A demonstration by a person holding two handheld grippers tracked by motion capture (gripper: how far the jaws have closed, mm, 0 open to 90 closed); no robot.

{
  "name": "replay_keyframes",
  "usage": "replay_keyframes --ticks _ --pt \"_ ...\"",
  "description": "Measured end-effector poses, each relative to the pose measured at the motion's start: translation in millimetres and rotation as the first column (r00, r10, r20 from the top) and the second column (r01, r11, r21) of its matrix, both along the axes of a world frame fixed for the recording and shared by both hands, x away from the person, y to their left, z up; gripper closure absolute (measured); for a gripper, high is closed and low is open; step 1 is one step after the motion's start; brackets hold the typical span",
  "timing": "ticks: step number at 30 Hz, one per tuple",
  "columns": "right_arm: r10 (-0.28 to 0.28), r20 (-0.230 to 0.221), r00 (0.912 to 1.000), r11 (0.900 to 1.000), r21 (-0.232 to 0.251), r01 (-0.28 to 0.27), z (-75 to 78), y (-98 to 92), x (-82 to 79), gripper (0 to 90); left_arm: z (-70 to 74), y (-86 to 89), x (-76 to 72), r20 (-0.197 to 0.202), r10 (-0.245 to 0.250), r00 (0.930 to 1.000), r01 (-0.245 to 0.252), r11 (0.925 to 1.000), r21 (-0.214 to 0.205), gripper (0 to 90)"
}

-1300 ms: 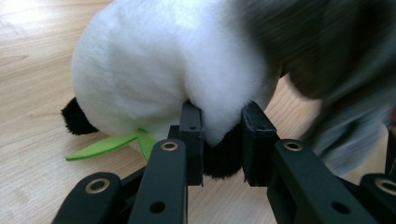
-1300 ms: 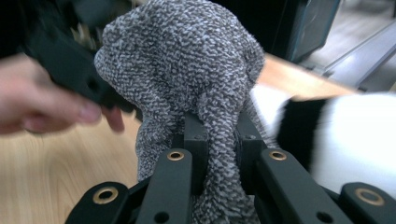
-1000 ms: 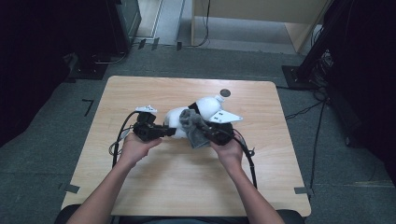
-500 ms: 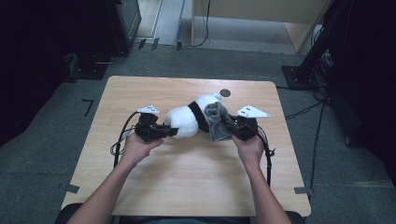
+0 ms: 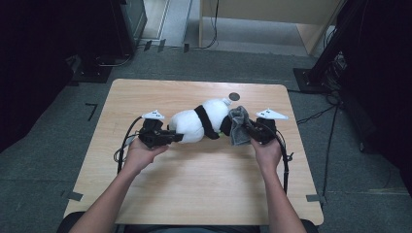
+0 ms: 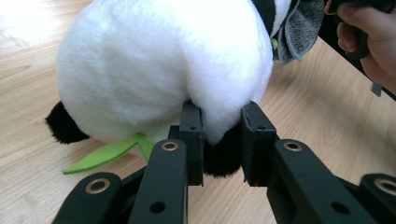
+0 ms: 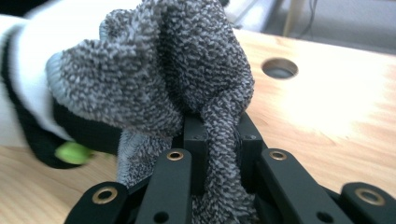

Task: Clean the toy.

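Note:
A white and black plush panda (image 5: 201,124) lies on its side across the middle of the table. My left gripper (image 5: 177,137) is shut on its left end; in the left gripper view the pads pinch white and black fur of the panda (image 6: 163,60) between the left gripper (image 6: 222,126) jaws. My right gripper (image 5: 248,128) is shut on a grey terry cloth (image 5: 238,127) that rests against the panda's right end. In the right gripper view the cloth (image 7: 154,70) bunches up out of the right gripper (image 7: 219,126).
The wooden table (image 5: 204,184) has a round hole (image 5: 234,96) just behind the panda. A green felt leaf (image 6: 107,156) sticks out under the toy. Cables trail from both grippers toward the table's near edge. Dark floor and equipment stands surround the table.
My right gripper has carried the grey cloth rightward along the panda, from its middle to its right end. The left gripper has kept its hold and stayed put.

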State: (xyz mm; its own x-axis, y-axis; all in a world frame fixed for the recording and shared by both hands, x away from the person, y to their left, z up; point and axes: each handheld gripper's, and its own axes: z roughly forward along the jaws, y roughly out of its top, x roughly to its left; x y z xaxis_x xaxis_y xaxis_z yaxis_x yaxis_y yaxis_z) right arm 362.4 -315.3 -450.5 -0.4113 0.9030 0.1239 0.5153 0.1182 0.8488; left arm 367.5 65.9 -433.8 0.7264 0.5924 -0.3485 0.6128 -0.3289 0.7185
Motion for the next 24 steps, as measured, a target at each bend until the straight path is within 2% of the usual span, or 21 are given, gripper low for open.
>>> replay_keyframes --ticks 2,4,8,12,14,17,18,20,22,24 --pt "-0.023 -0.002 0.9997 0.9996 -0.014 0.023 -0.1 -2.4 0.6 80.4 0.0 1.8 0.1 0.004 0.007 1.0000 -0.007 1.0000 -0.004 74.5" --pt "-0.039 0.016 0.9991 0.9991 -0.019 0.039 3.3 -4.5 -1.0 80.4 -0.2 3.3 0.2 0.010 0.014 0.9998 -0.014 0.9999 -0.007 74.4" --pt "-0.027 0.086 0.9959 0.9987 0.045 0.023 19.2 -6.2 -9.1 80.4 -0.6 4.1 -0.7 0.032 0.015 0.9994 -0.014 0.9998 -0.013 74.3" --pt "0.021 0.159 0.9870 0.9915 0.123 -0.041 40.6 2.4 -20.1 80.4 -1.5 1.3 -2.6 0.042 0.004 0.9991 -0.003 0.9999 -0.010 74.1" --pt "0.057 0.199 0.9784 0.9859 0.143 -0.086 51.8 10.8 -25.3 80.2 -2.2 -1.6 -5.6 0.065 -0.007 0.9979 0.008 1.0000 -0.003 73.9" --pt "0.116 0.232 0.9659 0.9809 0.127 -0.148 63.2 27.4 -29.4 80.1 -5.6 -7.8 -13.0 0.121 -0.029 0.9922 0.027 0.9995 0.014 73.3" --pt "0.128 0.233 0.9639 0.9810 0.113 -0.158 64.5 33.6 -30.0 80.1 -7.7 -10.1 -15.8 0.135 -0.034 0.9903 0.032 0.9993 0.017 73.0" --pt "0.148 0.224 0.9631 0.9818 0.084 -0.171 62.5 44.5 -28.4 79.8 -12.1 -15.0 -19.7 0.129 -0.056 0.9901 0.053 0.9982 0.029 72.4" --pt "0.157 0.200 0.9671 0.9844 0.046 -0.170 57.5 52.9 -24.7 79.6 -17.4 -19.1 -22.8 0.122 -0.073 0.9899 0.068 0.9966 0.048 71.7" --pt "0.165 0.156 0.9738 0.9834 0.049 -0.175 51.6 57.4 -19.9 79.5 -20.6 -19.4 -23.6 0.108 -0.074 0.9914 0.070 0.9966 0.043 71.0"
